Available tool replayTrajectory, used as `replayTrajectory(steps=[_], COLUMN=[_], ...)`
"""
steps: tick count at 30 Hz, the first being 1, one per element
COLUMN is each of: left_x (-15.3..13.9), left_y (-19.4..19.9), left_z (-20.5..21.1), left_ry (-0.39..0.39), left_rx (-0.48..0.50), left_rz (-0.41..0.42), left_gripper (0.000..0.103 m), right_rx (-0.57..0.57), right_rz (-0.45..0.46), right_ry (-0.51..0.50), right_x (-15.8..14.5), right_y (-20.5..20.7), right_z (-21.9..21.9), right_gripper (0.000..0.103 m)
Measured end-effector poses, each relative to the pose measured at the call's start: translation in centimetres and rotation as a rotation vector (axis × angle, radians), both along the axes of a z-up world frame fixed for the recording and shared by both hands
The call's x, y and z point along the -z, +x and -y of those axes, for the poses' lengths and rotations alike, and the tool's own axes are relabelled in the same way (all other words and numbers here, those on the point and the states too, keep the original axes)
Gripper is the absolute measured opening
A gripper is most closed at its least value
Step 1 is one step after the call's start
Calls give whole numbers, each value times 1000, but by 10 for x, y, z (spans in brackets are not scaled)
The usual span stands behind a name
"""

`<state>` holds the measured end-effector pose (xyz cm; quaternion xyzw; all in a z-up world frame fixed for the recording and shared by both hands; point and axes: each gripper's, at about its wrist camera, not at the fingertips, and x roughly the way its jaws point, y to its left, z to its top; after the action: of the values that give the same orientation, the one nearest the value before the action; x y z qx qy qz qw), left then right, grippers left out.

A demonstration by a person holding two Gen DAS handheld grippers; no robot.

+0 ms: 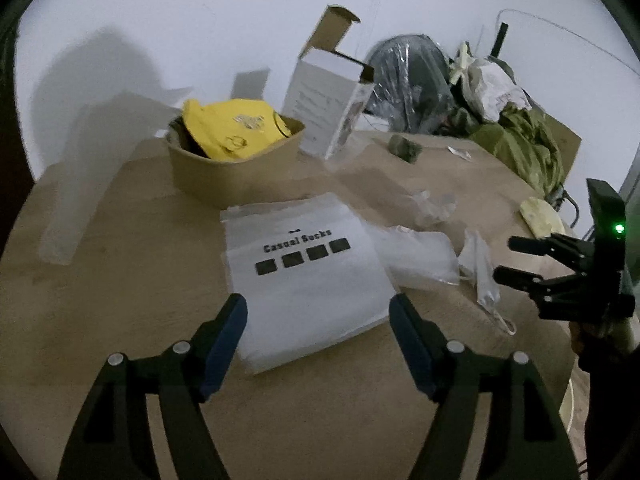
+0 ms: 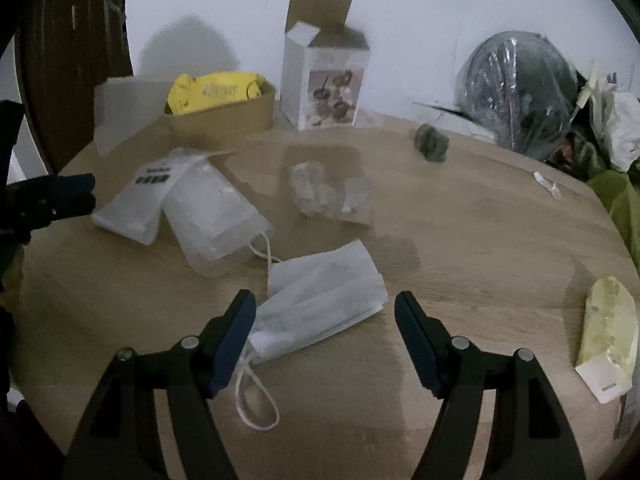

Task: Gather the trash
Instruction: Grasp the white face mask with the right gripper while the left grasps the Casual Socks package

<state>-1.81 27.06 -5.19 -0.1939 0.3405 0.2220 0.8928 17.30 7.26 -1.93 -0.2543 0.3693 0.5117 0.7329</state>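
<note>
- Here, a white face mask point(image 2: 324, 304) lies crumpled on the wooden table point(image 2: 480, 240), its ear loop trailing toward the near edge; it sits between the spread fingers of the right gripper point(image 2: 325, 304), which stands released, its pads not pressing the mask.
- Just beyond the mask, touching its upper loop, is a clear plastic bag point(image 2: 216, 220), and overlapping that bag's left side lies a white "Casual Socks" bag point(image 1: 304, 276).
- The left gripper point(image 1: 318, 306) hovers over the near end of the sock bag, jaws wide apart and gripping nothing.
- Crumpled clear wrappers point(image 2: 328, 194) rest near the table's middle, and a small greenish lump point(image 2: 431, 145) sits farther back.
- At the back left, a brown cardboard box point(image 1: 236, 172) holds yellow packaging point(image 1: 234, 128); just to its right stands an open white carton point(image 2: 324, 80).
- A pale yellow packet point(image 2: 610, 332) lies at the table's right edge, well apart from the mask.
- A plastic-wrapped fan point(image 2: 520, 92) stands behind the table.
</note>
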Motion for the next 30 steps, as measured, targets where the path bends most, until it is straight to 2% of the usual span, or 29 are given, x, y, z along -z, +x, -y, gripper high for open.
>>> replayTrajectory(steps=[6,9,11,12,15,18,20,21,22,24,25,28,30], left_x=[6,11,16,20,23,25,26,27,28,29,29,28,27], left_y=[23,27,30,34,37,40,41,41,42,42,43,43,45], left_z=[6,13,15,17,22,21,20,19,18,18,18,18,19], left_ry=[23,35,44,64,130,130,139,149,153,162,166,166,176], left_rx=[99,146,165,173,174,183,180,179,182,184,186,191,196], left_rz=[-66,-97,-127,-167,-214,-227,-238,-244,-247,-258,-259,-254,-248], left_gripper=[74,74,74,74,74,74,74,74,74,74,74,74,74], right_rx=[-34,-41,-35,-29,-4,20,20,20,23,26,27,14,5], right_rz=[-12,-22,-27,-31,-48,-65,-78,-81,-82,-85,-89,-88,-75], right_ry=[-30,-41,-49,-57,-49,-39,-34,-37,-38,-32,-29,-21,-21], right_x=[7,13,16,19,21,24,26,27,28,29,28,25,23], right_y=[-1,-1,0,1,4,8,9,9,9,10,10,10,7], right_z=[-13,-18,-20,-21,-21,-20,-19,-18,-17,-15,-13,-10,-7], right_gripper=[70,75,76,76,76,76,64,49,40,36,29,17,13])
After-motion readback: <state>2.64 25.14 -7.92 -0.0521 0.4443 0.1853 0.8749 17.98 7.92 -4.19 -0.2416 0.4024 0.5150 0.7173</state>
